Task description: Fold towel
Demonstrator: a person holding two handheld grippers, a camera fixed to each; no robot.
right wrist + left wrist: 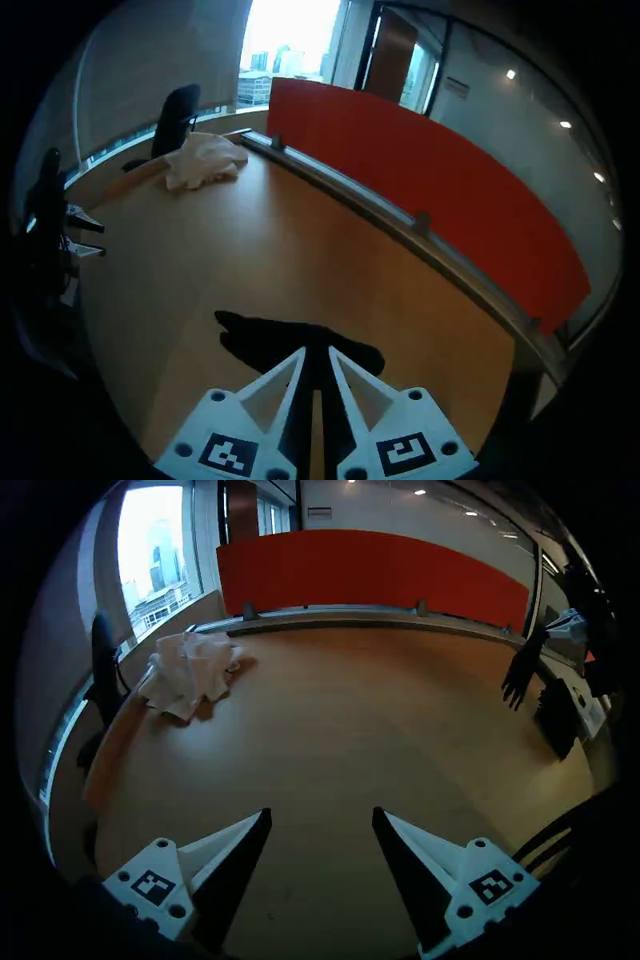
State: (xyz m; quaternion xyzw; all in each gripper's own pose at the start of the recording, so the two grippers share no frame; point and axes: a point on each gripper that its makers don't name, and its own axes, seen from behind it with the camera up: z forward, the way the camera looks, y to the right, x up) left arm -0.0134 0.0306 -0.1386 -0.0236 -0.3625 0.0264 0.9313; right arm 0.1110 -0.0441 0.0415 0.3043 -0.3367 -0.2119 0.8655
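Lying rumpled on wooden table: white towel

The towel is soft, crumpled white cloth. The table is smooth wood with a faint sheen; the red divider and black glove look matt.

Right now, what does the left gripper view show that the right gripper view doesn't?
Left gripper view: the left gripper, open above the wood, and a black glove-shaped item dangling far off. Right gripper view: the right gripper, closed, with that black item at its tips. Shared: the crumpled white towel, the wooden table, the red partition, a black chair and a bright window.
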